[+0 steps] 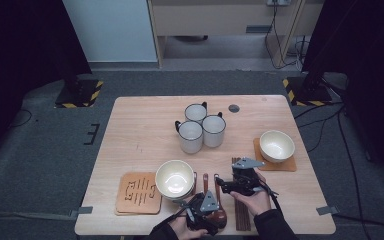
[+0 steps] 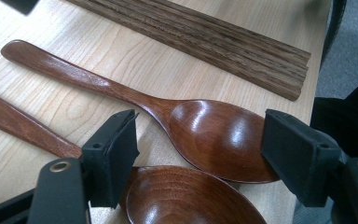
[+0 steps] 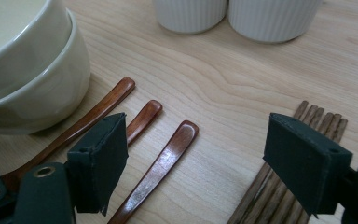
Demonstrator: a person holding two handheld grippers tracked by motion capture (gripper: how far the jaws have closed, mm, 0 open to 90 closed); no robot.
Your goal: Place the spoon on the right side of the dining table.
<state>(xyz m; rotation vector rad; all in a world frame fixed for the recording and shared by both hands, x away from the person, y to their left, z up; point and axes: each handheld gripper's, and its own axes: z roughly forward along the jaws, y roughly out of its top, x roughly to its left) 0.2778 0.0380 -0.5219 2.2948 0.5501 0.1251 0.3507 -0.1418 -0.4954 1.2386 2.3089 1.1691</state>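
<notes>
Three dark wooden spoons [image 2: 214, 135] lie side by side at the table's near edge, next to a bundle of wooden chopsticks [image 2: 205, 37]. My left gripper [image 2: 200, 140] is open, low over the spoon bowls, with one jaw on each side of the middle spoon's bowl. In the high view it sits at the bottom [image 1: 214, 215]. My right gripper [image 3: 196, 140] is open above the spoon handles [image 3: 168, 154], and the chopsticks [image 3: 324, 120] run under its right jaw. In the high view the right gripper [image 1: 226, 183] is just right of the stacked cream bowls [image 1: 174, 178].
Three white mugs [image 1: 200, 127] stand clustered mid-table. A cream bowl [image 1: 276, 145] rests on a coaster at the right. A stack of wooden coasters [image 1: 137, 192] lies left of the stacked bowls [image 3: 28, 70]. The table edge is close behind both hands.
</notes>
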